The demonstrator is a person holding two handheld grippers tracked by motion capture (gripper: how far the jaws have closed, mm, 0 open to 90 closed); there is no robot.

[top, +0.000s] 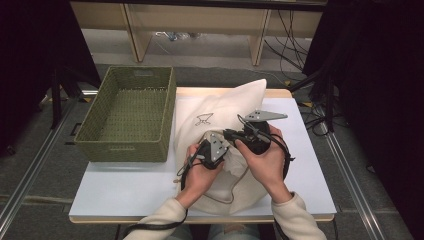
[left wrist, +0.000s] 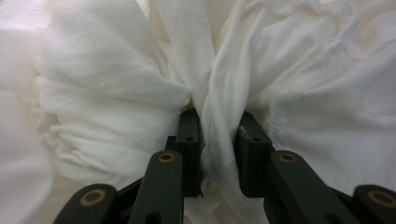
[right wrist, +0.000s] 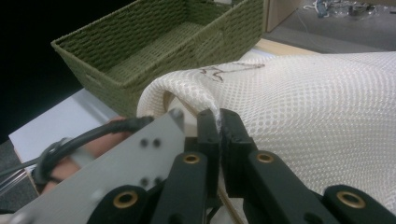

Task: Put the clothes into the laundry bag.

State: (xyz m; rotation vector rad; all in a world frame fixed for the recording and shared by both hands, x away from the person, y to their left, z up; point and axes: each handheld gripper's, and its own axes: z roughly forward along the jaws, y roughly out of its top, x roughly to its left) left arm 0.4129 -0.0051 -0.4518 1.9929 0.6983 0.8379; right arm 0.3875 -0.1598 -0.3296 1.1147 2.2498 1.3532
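A white mesh bag [top: 220, 107] with a small hanger mark lies across the white table. My right gripper [right wrist: 218, 122] is shut on a fold of the mesh bag [right wrist: 317, 107] at its rim, lifting it a little. Seen from above, the right gripper [top: 227, 134] points left over the bag. My left gripper [left wrist: 218, 130] reaches into crumpled white cloth [left wrist: 116, 93]; a twisted strand of it is pinched between the pads. From the high view the left gripper [top: 227, 161] sits at the bag's mouth, just below the right one.
A green woven basket [top: 125, 148] stands at the table's left, close to the bag; its near wall [right wrist: 116, 88] shows beyond my right jaws. Bare white tabletop [top: 125, 185] lies in front of the basket. Cables trail on the floor at the back right.
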